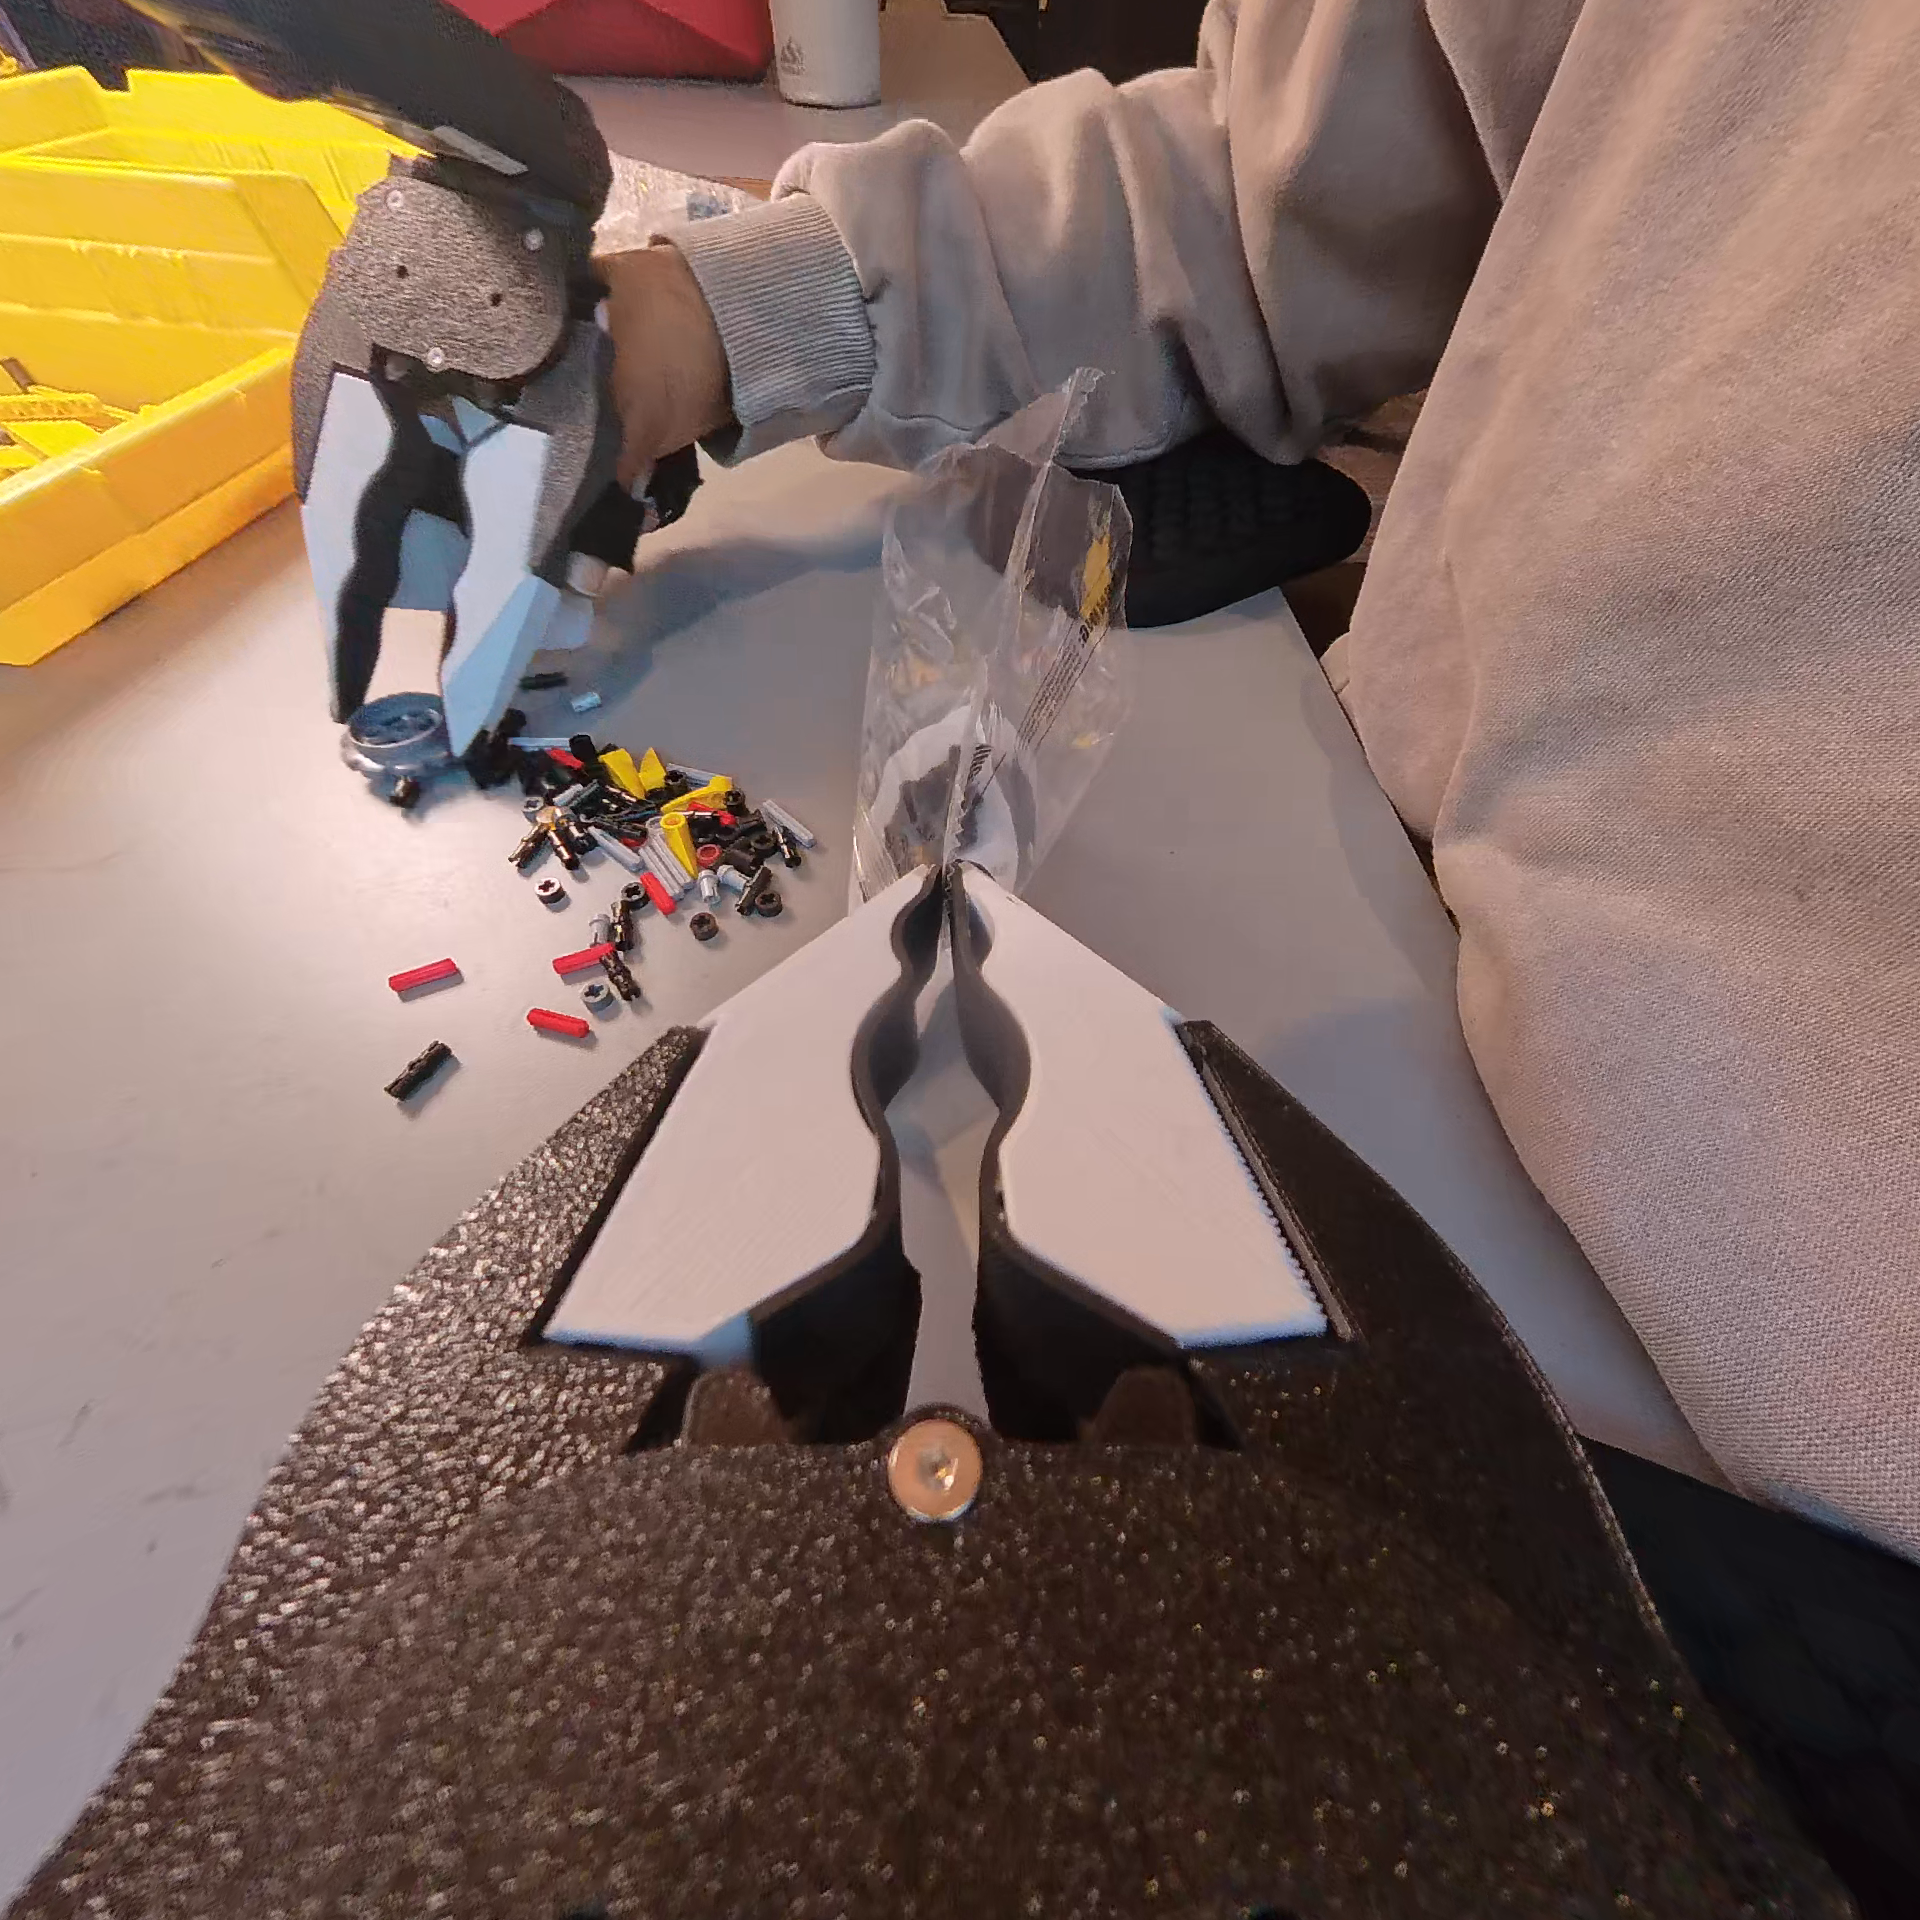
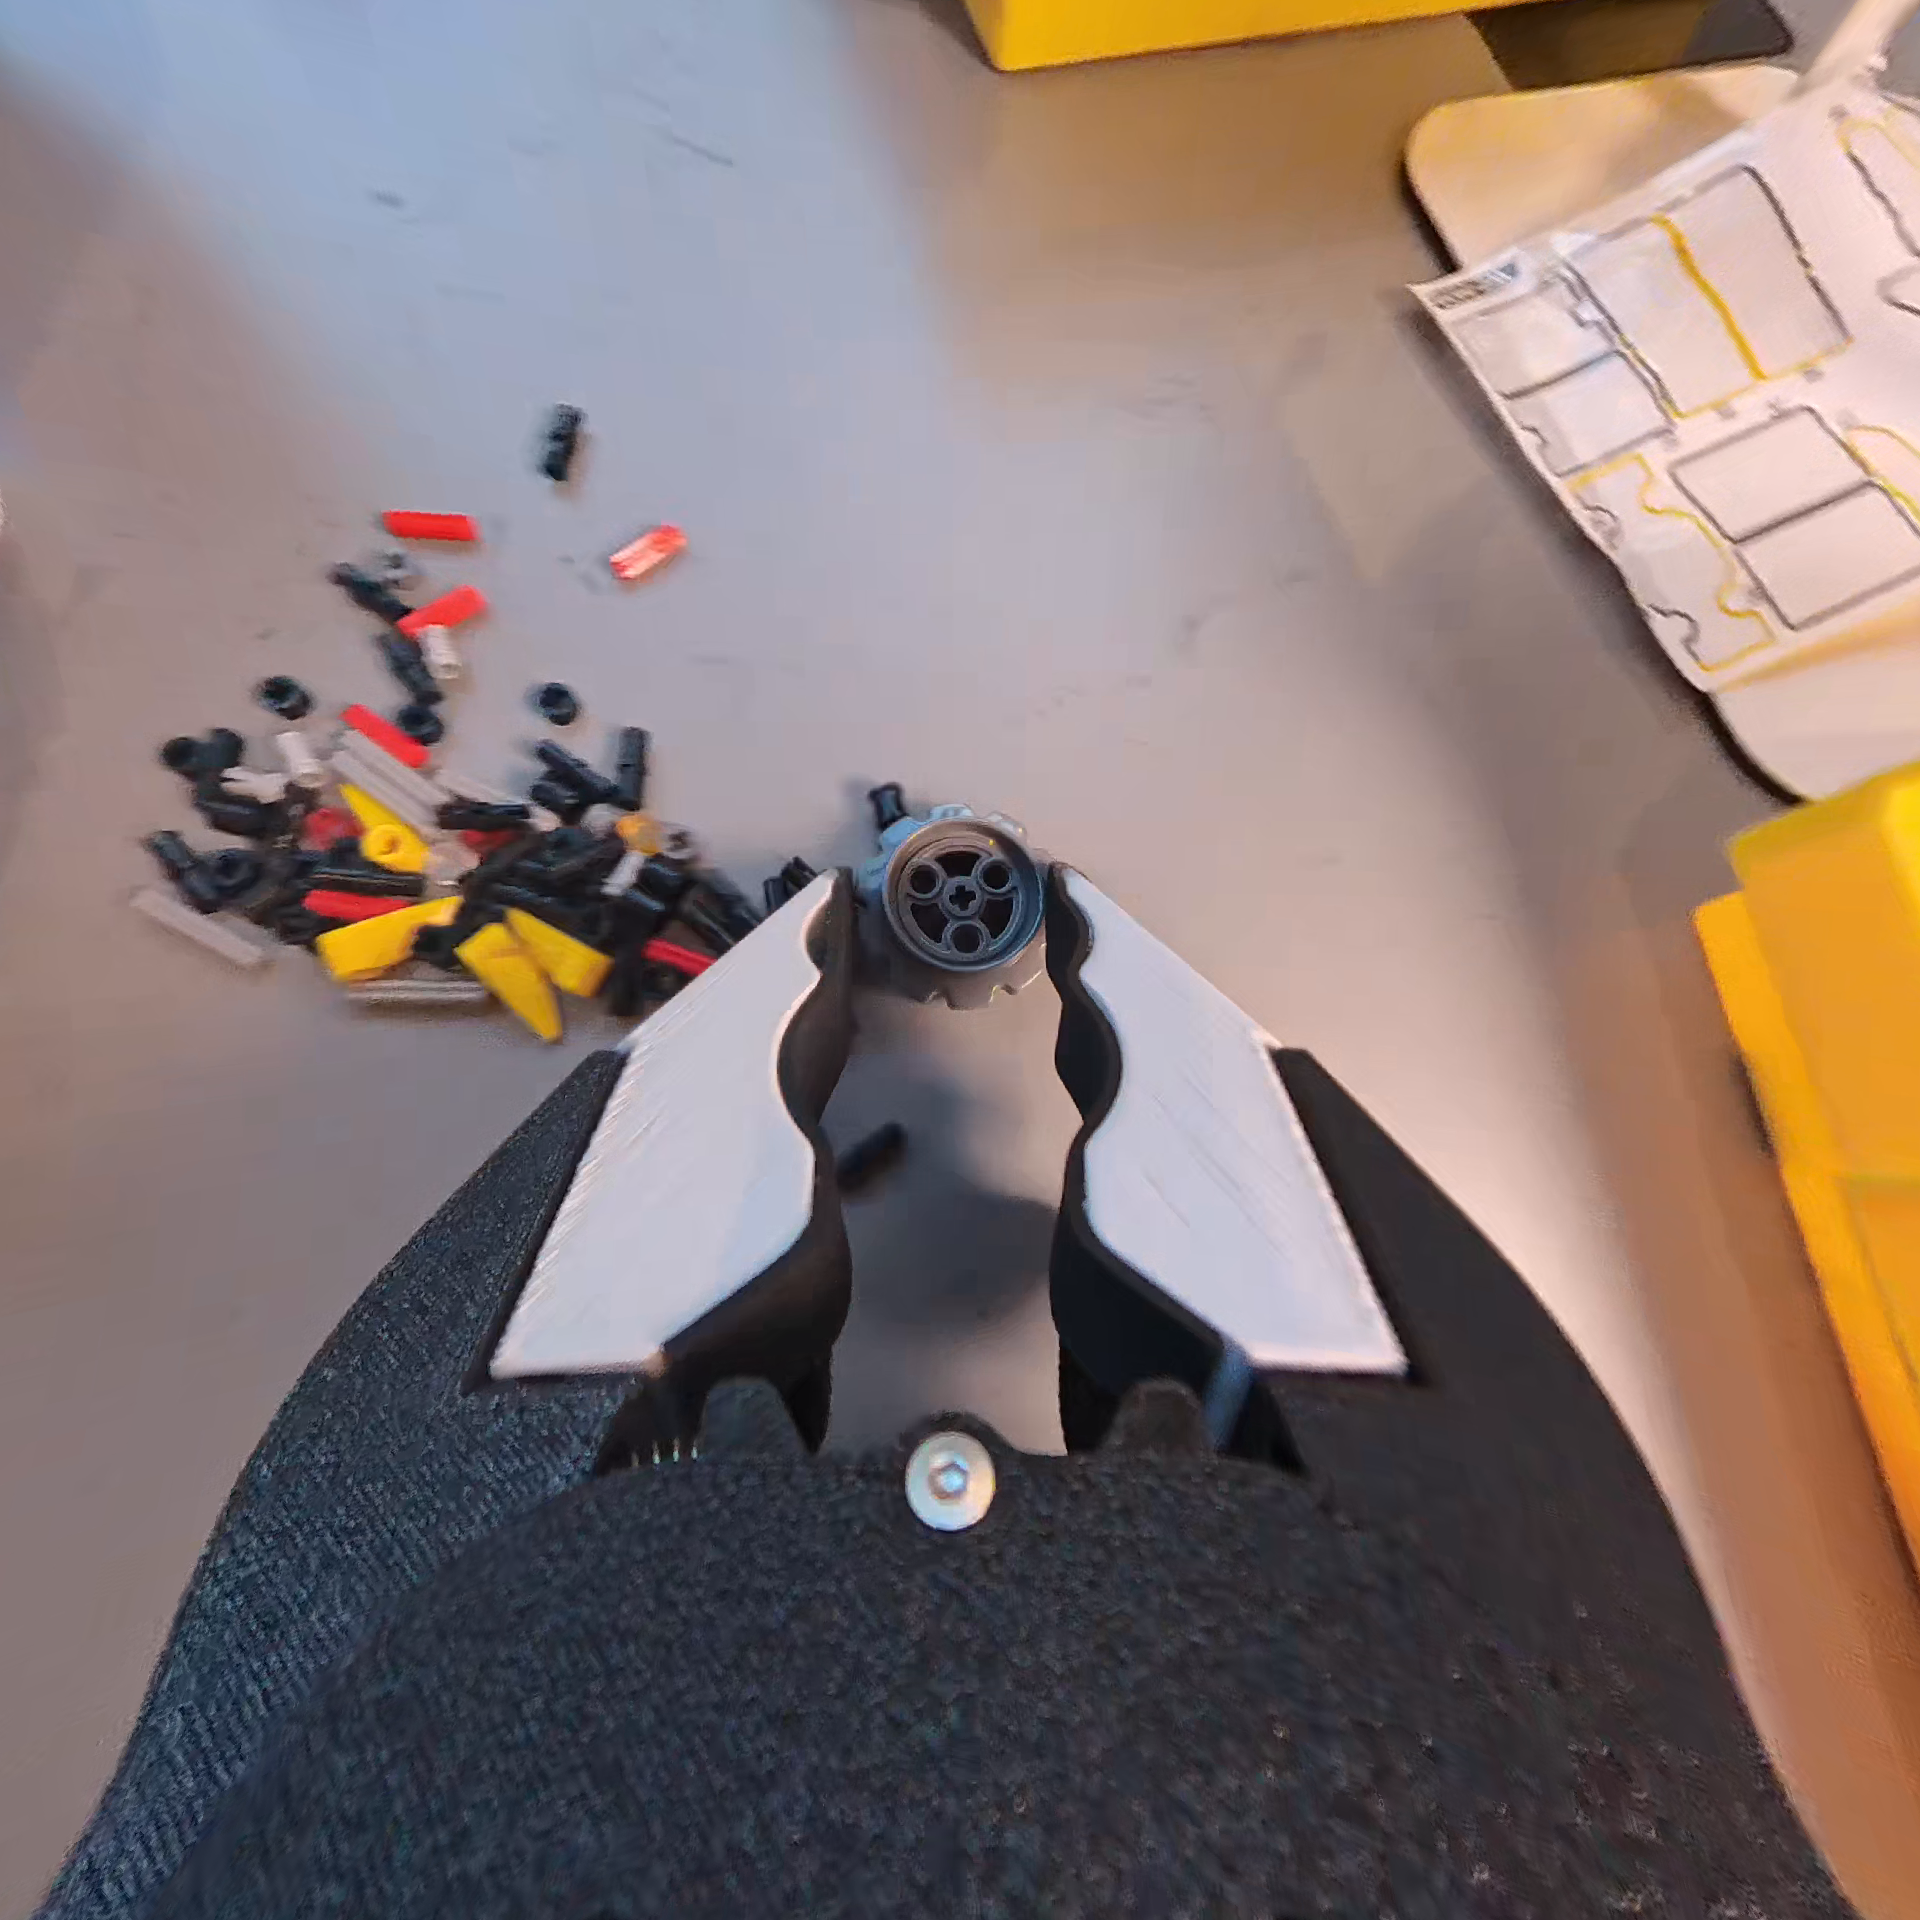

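My left gripper (image 1: 943, 878) is shut on the bottom edge of a clear plastic bag (image 1: 987, 644) and holds it upright above the grey table (image 1: 208, 1195). My right gripper (image 2: 948, 878) is open, tips down at the table, its fingers (image 2: 717, 1091) on either side of a grey round wheel hub (image 2: 961, 909). In the left wrist view the right gripper (image 1: 410, 722) stands over the same hub (image 1: 390, 736). A pile of small black, red, yellow and grey building pieces (image 2: 447, 883) lies just beside the hub and also shows in the left wrist view (image 1: 665, 821).
Yellow sorting trays (image 1: 135, 343) stand at the left, and a yellow box (image 2: 1829, 1039) is to the right of the right gripper. A white sticker sheet (image 2: 1714, 436) lies on a pale board. A person's beige sleeve (image 1: 1143, 260) and body fill the right. Spacing between my two grippers at the tips: around 25 cm.
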Demonstrator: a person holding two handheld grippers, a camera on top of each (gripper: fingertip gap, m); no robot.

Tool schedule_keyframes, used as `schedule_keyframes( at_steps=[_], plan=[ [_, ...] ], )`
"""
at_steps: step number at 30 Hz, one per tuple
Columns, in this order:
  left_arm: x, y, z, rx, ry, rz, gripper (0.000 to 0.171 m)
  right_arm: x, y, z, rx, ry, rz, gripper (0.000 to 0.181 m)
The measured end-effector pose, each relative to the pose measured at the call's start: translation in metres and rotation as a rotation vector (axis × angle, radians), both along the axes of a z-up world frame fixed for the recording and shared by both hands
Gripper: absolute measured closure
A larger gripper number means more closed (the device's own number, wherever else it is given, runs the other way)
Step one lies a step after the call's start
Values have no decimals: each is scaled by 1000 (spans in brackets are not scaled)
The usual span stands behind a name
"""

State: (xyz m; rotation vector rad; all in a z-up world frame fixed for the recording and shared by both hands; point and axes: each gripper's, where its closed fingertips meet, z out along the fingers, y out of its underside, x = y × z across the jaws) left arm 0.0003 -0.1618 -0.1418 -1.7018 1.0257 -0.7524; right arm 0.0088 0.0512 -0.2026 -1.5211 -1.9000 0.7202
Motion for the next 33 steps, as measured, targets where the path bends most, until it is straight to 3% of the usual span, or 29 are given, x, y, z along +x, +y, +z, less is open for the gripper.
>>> schedule_keyframes(
  at_steps=[4,6,10,13,15,24,28,33],
  plan=[
    [1,0,0,-8,-6,-5,171,2,-43,1,37,3,110,146],
    [0,0,0,-7,-6,-3,171,2,-50,6,65,27,115,145],
    [1,-1,0,-2,0,-4,171,24,-4,26,56,72,-100,145],
    [1,-1,0,-8,-1,-13,171,55,28,14,49,21,-238,145],
    [2,-1,0,-10,-4,-17,171,63,24,0,40,-18,-234,145],
    [1,0,0,-11,-10,-7,171,32,-40,4,72,36,-37,145],
    [2,0,0,-13,-10,-10,171,-1,-26,27,72,98,-28,145],
    [2,0,0,-9,-5,-4,171,-55,-20,19,-1,50,55,145]
  ],
)
